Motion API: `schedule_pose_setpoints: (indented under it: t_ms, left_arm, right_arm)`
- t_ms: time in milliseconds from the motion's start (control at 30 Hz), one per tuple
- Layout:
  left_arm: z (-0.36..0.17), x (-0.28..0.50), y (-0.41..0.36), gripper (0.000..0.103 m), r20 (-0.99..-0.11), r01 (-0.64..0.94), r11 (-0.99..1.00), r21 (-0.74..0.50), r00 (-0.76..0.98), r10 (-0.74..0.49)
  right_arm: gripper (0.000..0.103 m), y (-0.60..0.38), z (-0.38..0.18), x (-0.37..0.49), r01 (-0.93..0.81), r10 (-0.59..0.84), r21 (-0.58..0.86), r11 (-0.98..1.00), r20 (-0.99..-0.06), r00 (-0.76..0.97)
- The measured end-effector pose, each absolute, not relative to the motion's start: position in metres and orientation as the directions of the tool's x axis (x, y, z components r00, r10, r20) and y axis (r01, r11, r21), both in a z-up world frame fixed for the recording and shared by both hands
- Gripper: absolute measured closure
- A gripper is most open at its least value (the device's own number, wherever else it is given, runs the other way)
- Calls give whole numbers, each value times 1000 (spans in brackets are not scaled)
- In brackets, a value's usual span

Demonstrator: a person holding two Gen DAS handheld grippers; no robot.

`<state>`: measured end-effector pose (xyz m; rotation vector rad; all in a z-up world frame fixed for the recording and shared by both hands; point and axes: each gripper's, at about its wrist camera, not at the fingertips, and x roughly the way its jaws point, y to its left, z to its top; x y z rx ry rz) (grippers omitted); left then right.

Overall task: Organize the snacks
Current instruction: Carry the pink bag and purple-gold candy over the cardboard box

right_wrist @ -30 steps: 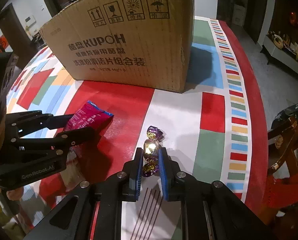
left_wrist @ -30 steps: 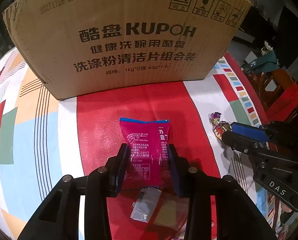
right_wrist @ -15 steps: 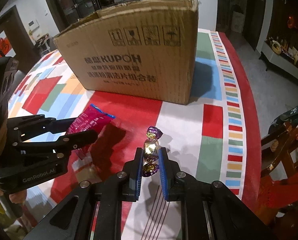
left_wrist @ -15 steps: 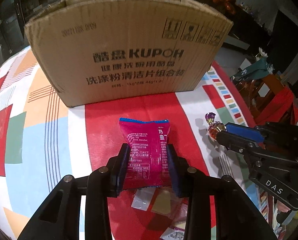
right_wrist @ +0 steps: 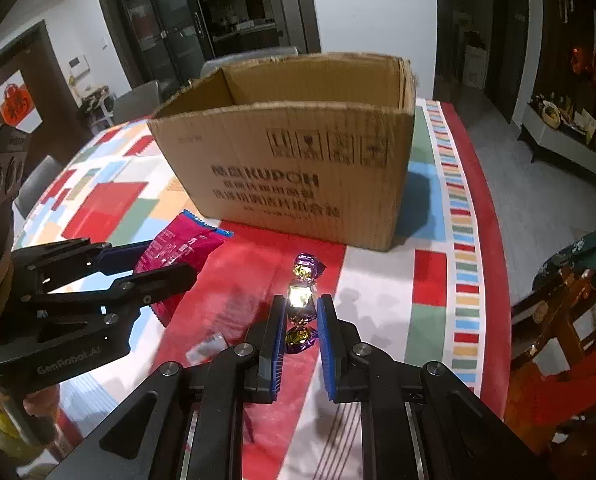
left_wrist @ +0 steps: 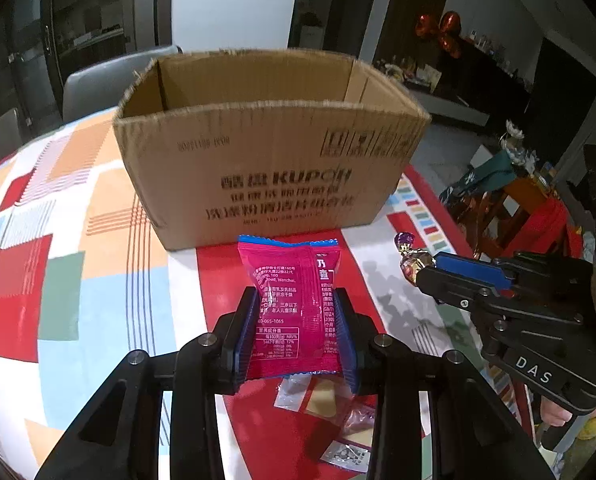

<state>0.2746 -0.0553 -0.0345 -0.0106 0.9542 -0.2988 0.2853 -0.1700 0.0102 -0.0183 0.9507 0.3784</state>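
Note:
My left gripper [left_wrist: 296, 304] is shut on a magenta snack packet [left_wrist: 292, 300] with a blue top edge, held off the table. The same packet [right_wrist: 178, 250] shows in the right wrist view between the left gripper's fingers [right_wrist: 154, 276]. My right gripper [right_wrist: 301, 312] is shut on a purple-and-gold wrapped candy [right_wrist: 299, 300], lifted above the cloth; that candy [left_wrist: 411, 258] sticks out of the right gripper [left_wrist: 429, 270] in the left wrist view. An open brown cardboard box [left_wrist: 266, 168] stands just beyond both grippers, its inside partly visible, also seen as the box [right_wrist: 298, 176].
The table wears a colourful patchwork cloth [left_wrist: 58, 280]. A few clear and small wrapped packets [left_wrist: 329, 408] lie below the left gripper; one clear wrapper [right_wrist: 208, 346] shows near the right gripper. Grey chairs [left_wrist: 110, 80] stand behind the box, a red-draped wooden chair [left_wrist: 537, 216] at the right.
Both grippers have risen with their loads, the packet and the candy coming off the table. The box now sits lower in view and its open top shows.

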Motion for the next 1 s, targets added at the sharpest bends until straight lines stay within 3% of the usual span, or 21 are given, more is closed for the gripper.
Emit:
schedule_pose_setpoints:
  t_ms: [500,1000]
  left_arm:
    - [18,273,-47,67,-722,272,953,-134,631,-282]
    - [61,296,-44,67,-657,286,957,-51,712,-248]
  right_arm:
    - [86,-166,57,288,-316,355,192,929,-698,622]
    - [86,-169,103,306,-278,333,185,943,-589,737]
